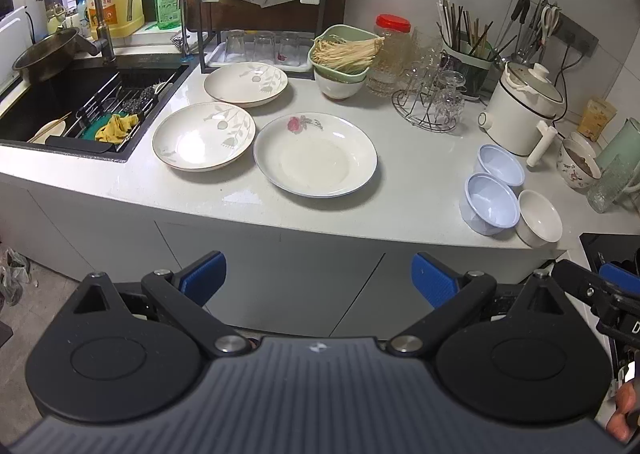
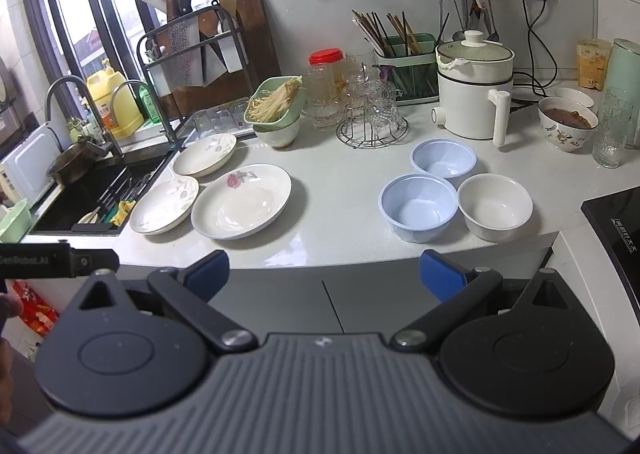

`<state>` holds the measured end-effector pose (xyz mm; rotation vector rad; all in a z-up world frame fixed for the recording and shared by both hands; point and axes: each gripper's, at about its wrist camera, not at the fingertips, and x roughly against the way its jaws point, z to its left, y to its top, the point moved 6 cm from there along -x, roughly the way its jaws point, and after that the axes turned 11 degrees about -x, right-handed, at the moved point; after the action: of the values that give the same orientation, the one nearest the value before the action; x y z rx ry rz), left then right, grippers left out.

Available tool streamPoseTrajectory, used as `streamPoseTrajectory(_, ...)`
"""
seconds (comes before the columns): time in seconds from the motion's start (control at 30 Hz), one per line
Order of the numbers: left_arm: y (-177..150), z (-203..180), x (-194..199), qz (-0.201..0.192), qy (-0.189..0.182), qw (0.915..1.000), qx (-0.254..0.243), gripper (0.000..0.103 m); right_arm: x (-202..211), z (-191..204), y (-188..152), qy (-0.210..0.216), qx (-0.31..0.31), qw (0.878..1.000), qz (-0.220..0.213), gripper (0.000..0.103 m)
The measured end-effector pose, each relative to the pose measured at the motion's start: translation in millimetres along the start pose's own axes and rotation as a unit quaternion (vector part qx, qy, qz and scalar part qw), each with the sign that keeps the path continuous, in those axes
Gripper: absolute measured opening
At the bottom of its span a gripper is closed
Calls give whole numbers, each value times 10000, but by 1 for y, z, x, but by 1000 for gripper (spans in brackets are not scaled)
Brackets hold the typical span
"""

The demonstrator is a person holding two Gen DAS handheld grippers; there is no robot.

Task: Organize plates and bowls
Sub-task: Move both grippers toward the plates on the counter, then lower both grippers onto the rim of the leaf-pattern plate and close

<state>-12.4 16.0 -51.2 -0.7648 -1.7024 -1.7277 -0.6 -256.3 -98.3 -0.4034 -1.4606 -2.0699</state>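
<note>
**Plates and bowls lying loose on the table, both tools standing off**

On the white table, three plates are sitting in a cluster beside the sink. The rose plate is lying nearest the table's front edge; the near leaf plate is lying just beside it on the sink side, rims close together, contact not resolvable. The far leaf plate is sitting behind those two, in front of the black rack.

Well apart from the plates, toward the cooktop, three bowls are standing upright in a tight group: the front blue bowl, the rear blue bowl behind it, and the white bowl just beside both. Rims appear to be touching.

The left tool is hanging in front of the table edge, below the rose plate, its blue pads spread wide and gripping nothing. The right tool is likewise hovering off the front edge, between the plate cluster and the bowl group, its pads parted wide with nothing between them.

Behind, a green basket of pale strands is resting on another bowl, and a white electric pot is standing beyond the blue bowls.
</note>
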Motion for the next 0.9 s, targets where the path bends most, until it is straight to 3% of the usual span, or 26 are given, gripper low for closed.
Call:
streamPoseTrajectory(0.27, 3, -13, 7, 6, -24, 9998, -215, 101, -1, 4, 3, 110, 48, 9999, 104, 103)
streamPoseTrajectory(0.53, 13, 3, 1, 97, 77, 9998, -143, 101, -9, 10, 6, 125, -66, 9998, 143, 103)
streamPoseTrajectory(0.77, 18, 38, -17, 185, 285, 9994, 10, 101, -31, 32, 6, 443, -62, 9985, 330, 103)
streamPoseTrajectory(0.9, 26, 71, -36, 214, 223, 9994, 183, 101, -46, 51, 7, 569, -64, 9976, 388, 103)
